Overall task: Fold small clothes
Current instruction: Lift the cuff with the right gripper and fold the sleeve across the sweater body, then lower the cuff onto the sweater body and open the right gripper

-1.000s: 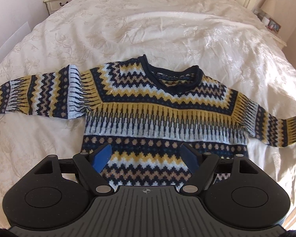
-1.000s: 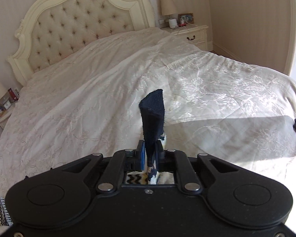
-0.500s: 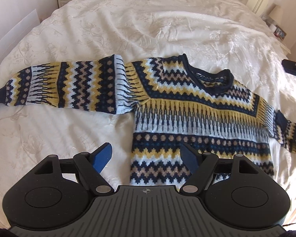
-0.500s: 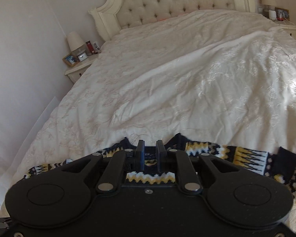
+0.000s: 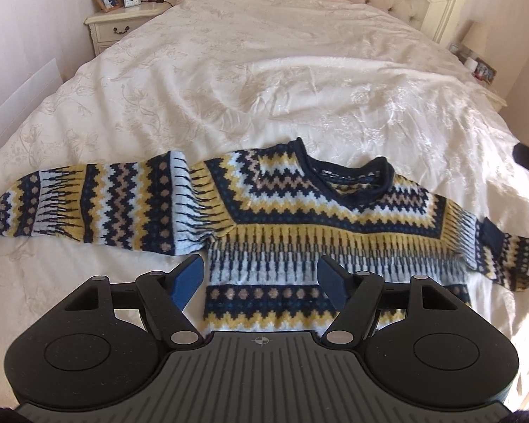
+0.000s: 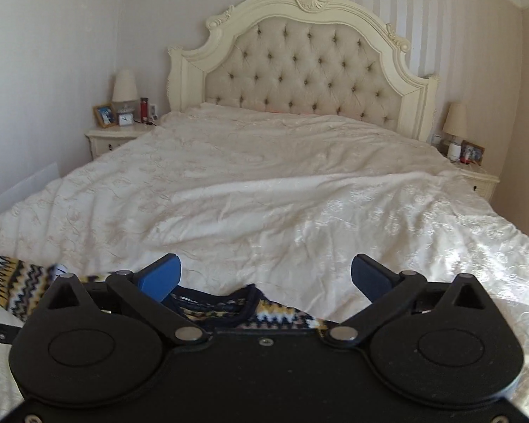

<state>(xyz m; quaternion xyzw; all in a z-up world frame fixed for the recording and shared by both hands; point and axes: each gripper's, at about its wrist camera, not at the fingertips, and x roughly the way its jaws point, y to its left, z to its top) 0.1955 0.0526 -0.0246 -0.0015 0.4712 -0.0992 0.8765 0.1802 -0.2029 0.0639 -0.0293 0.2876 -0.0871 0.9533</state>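
Sweater (image 5: pixel 299 218): patterned knit in navy, yellow, white and tan, spread flat on the cream bedspread (image 5: pixel 264 81), across the middle of the left wrist frame. Collar toward the headboard (image 6: pixel 299 60). One sleeve stretched out straight to the left edge of the frame; the other, at right centre, now doubled back on itself with its navy cuff lying on top, where a second ago it reached out to the right edge. In the right wrist frame only the collar and a strip of shoulder show, bottom centre, just above the tool body.

Left gripper (image 5: pixel 261 280): jaws spread wide, nothing between them, hanging above the sweater's lower left part, blue pad (image 5: pixel 188 278) over bare bedspread beside the hem side. Same opening as in both earlier frames; sweater sat more to the right half a second ago.

Right gripper (image 6: pixel 264 276): jaws spread wide, empty, above the collar area. A second ago clamped on a navy cuff held upright; half a second ago closed with the knit under it; now released.

Background: nightstand (image 5: pixel 123 21) upper left with lamp, photo frame, clock and red bottle; second nightstand (image 6: pixel 476 176) at right in the right wrist frame. Dark corner of the other tool at the right edge of the left wrist frame.
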